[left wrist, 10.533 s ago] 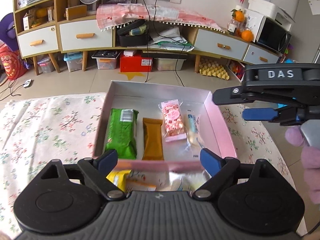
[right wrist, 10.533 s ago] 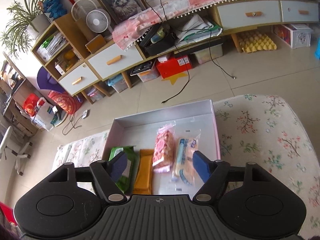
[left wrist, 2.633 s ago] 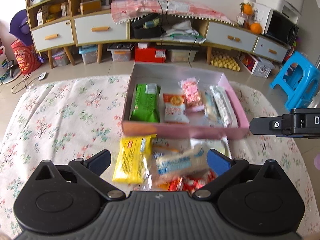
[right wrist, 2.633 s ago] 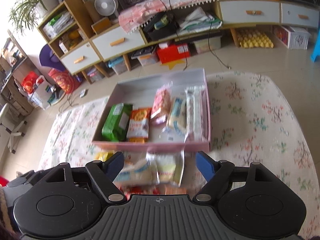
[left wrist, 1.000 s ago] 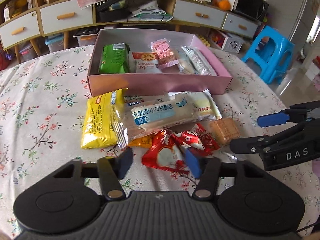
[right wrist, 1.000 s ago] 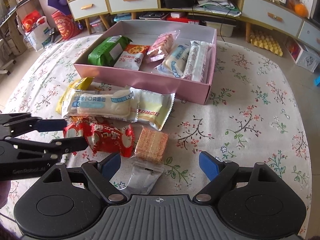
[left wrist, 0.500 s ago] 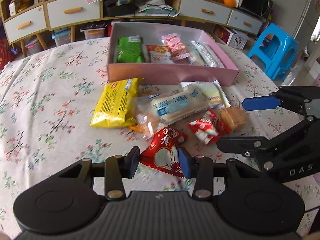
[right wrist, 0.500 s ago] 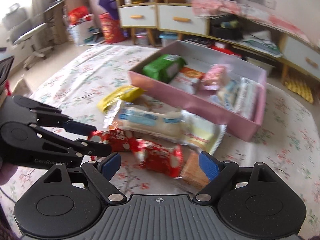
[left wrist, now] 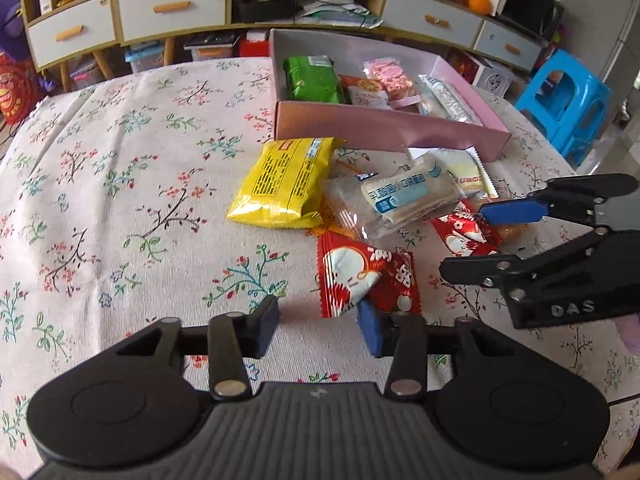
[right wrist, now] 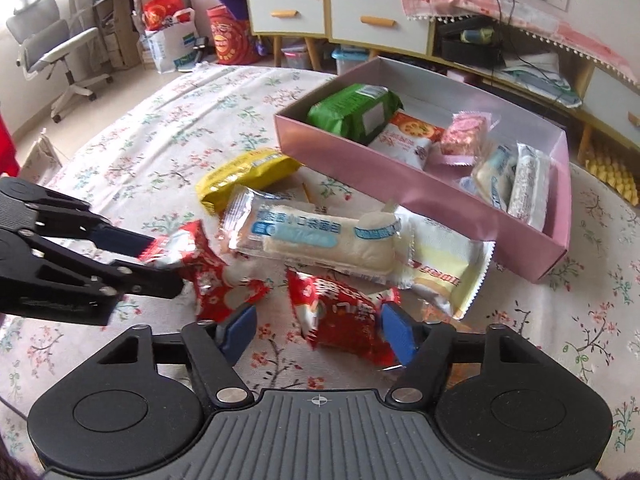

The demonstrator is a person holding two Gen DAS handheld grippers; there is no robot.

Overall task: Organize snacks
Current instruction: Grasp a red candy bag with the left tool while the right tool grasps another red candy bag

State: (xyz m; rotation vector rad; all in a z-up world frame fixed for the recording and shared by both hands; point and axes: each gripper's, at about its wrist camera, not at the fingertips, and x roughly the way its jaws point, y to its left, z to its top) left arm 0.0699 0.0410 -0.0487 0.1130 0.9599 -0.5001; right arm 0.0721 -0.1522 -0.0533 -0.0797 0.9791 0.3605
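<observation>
Between closing right gripper (right wrist: pixel 318 330), newly: red packet (right wrist: pixel 340 320)

Lived-in home room: drawer cabinets (left wrist: pixel 168 12), microwave (left wrist: pixel 528 4), floral tablecloth (left wrist: pixel 100 184).

1. A table under a floral cloth (left wrist: pixel 120 184) carries everything.
2. A pink box (left wrist: pixel 384 136) sits on it.
3. Beside the box lie a yellow packet (left wrist: pixel 284 184) and 2 red packets (right wrist: pixel 340 316).
</observation>
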